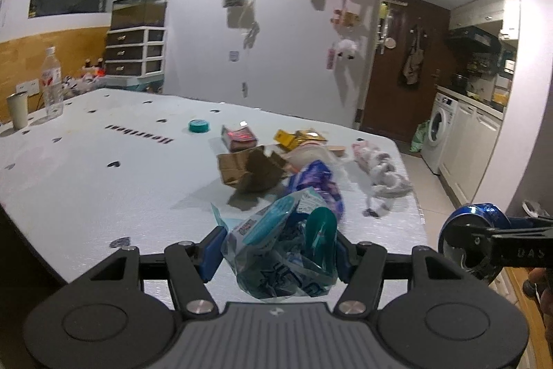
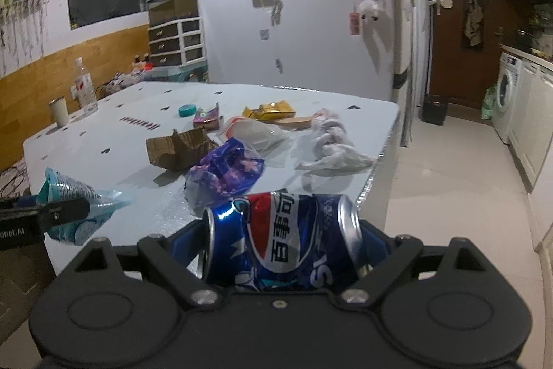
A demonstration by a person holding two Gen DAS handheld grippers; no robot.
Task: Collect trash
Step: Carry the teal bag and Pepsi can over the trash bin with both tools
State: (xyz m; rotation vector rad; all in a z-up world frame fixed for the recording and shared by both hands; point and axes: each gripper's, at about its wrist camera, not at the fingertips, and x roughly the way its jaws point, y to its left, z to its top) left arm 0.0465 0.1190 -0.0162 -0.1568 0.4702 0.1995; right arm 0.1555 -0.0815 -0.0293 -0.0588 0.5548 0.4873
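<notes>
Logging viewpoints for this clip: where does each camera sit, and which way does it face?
Left wrist: on the left claw, facing across the white table; its fingers clamp a teal plastic wrapper, the right claw entering from the right edge.
Right wrist: on the right claw, same heading, near the table's corner; its fingers clamp a dented Pepsi can, the left claw at left.
Shared: the torn cardboard, the purple wrapper, wall and kitchen.

White table (image 2: 86, 147), cardboard (image 2: 178, 146), wrappers (image 2: 224, 173), bottle (image 2: 84, 87)
</notes>
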